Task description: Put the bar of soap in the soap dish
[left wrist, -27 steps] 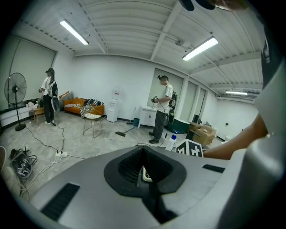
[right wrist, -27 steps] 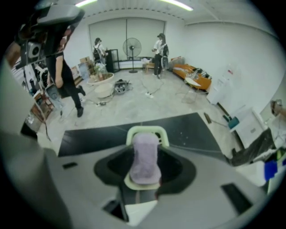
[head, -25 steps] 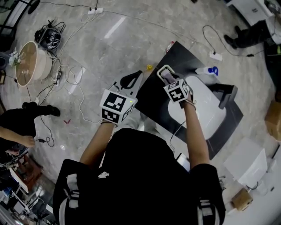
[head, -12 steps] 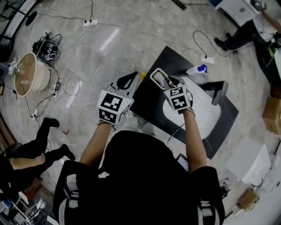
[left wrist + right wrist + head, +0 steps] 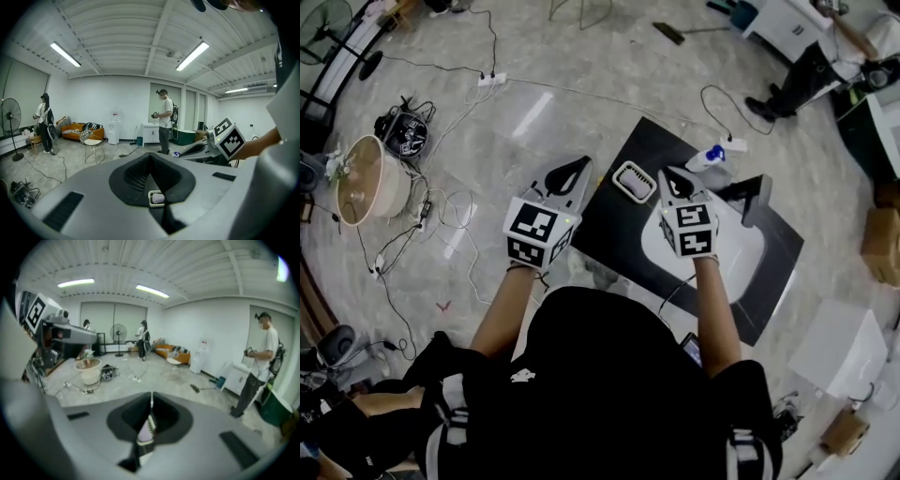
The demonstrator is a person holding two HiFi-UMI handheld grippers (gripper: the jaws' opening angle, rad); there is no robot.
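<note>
We record a black surface with a white basin sunk in its right part

Left tongs: jaws together, nothing in them. Right tongs: jaws together as well, likewise empty. Both point forward and somewhat down, and we judge them lifted clear of the surface

The soap dish stands on the bare black area left of the basin, touching neither pair. The bar of soap, pale lilac, lies inside it, so we judge the placing done

Key relation: in the head view the dish sits between the two tips, ahead of and below each, closer to the right pair than to the left. Each gripper view shows it low on the centre line, under the closed jaws

Long axis of the bar: too small to fix; it seems to follow the dish. We judge that any further touch would fall to the right hand
</note>
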